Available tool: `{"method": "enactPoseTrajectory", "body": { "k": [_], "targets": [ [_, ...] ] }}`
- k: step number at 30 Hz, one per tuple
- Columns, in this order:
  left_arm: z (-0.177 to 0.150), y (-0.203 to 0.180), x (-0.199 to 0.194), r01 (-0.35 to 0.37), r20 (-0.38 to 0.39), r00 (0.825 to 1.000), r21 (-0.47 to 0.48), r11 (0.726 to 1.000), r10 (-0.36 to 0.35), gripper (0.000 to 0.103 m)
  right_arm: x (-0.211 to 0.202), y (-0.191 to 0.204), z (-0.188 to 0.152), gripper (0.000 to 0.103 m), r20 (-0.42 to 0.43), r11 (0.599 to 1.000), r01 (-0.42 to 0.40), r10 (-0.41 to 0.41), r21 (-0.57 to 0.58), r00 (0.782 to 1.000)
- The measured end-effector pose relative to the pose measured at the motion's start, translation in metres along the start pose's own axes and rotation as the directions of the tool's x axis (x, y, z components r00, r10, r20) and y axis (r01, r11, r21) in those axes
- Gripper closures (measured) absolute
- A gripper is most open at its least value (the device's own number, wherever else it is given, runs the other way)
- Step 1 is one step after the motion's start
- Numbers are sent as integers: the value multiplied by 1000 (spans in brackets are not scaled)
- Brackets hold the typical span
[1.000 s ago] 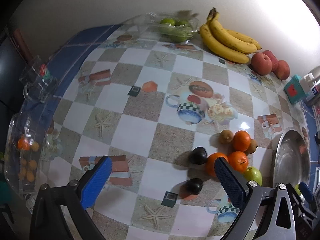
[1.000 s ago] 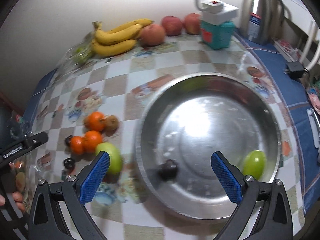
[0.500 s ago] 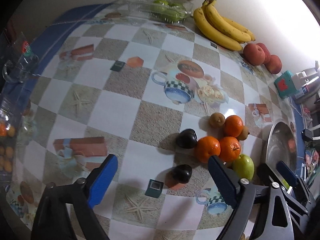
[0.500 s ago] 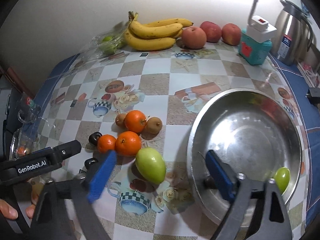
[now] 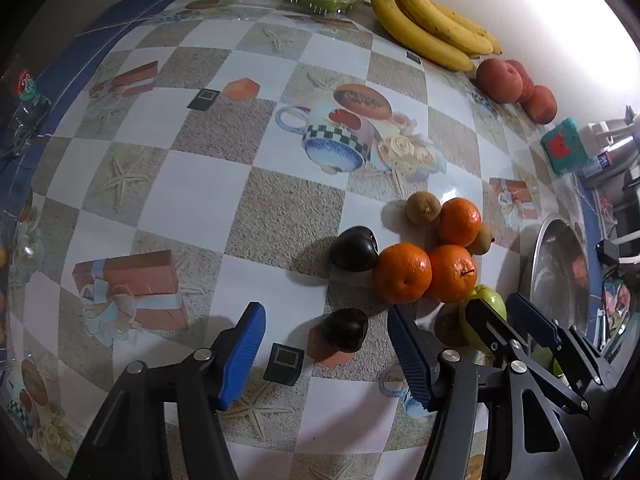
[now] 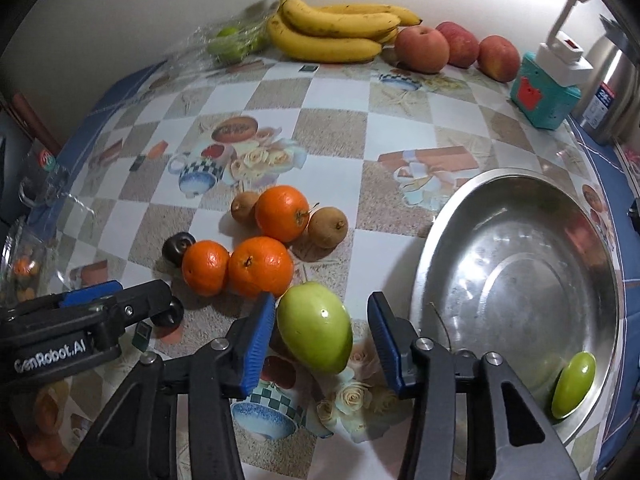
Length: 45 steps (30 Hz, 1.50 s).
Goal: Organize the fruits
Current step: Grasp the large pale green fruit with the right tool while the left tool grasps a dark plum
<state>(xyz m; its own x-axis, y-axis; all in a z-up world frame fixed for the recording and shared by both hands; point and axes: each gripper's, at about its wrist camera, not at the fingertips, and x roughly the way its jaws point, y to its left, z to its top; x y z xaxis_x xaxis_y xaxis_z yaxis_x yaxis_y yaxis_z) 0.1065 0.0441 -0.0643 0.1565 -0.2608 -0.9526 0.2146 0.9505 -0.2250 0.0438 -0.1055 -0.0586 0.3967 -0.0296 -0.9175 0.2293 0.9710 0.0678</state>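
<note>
Left wrist view: my left gripper (image 5: pixel 324 354) is spread wide with nothing between its fingers, and the near dark fruit (image 5: pixel 345 329) lies on the counter (image 5: pixel 192 196) at lower centre, just ahead of the gap and closer to my right-hand finger. I should shift a little right to centre it before closing. A second dark fruit (image 5: pixel 354 249) touches the oranges (image 5: pixel 428 272) just above, so I want to keep my fingers low and short of that cluster. My right gripper (image 5: pixel 516 332) crosses the lower right of the frame, very near my own right finger; I judge a bump there is the chief risk.

Right wrist view: my right gripper (image 6: pixel 322 334) is released too, its fingers standing either side of the big green fruit (image 6: pixel 316 326) at lower centre; the left one looks about touching the skin, the right one apart. The fruit is smooth and egg-shaped, so I would close across its broad middle, gently, or it may squirt out. The oranges sit touching it at upper left. The steel bowl (image 6: pixel 440 264) fills the right of the frame, with a small green fruit (image 6: pixel 574 384) already inside at lower right; lifting over the rim is what comes after
</note>
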Motion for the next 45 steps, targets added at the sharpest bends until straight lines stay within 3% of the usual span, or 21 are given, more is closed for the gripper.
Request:
{"method": "enactPoseTrajectory", "body": {
  "k": [7,12,20,34,45],
  "targets": [
    [-2,-9,15,-11,-42,999,33,999,12,50,10,2,1,53,-21,1000,4,-4,-19,1000],
    [1,-10,18,-18,-40,999,35,999,19,55,10,3,0,53,-22,999,9,-10,-33,1000],
    [1,-10,17,-2,-39,999,35,999,3,73,17,9,-3,57,-34,998,24,-26,-61,999],
    [4,-12,3,4,6,1000,35,999,-4,74,16,5,-7,60,-43,999,1,-3,-48,999],
    [7,-9,-25,2,91,996,19,1000,-4,74,-10,-5,-8,60,-7,999,-42,42,-11,999]
  ]
}}
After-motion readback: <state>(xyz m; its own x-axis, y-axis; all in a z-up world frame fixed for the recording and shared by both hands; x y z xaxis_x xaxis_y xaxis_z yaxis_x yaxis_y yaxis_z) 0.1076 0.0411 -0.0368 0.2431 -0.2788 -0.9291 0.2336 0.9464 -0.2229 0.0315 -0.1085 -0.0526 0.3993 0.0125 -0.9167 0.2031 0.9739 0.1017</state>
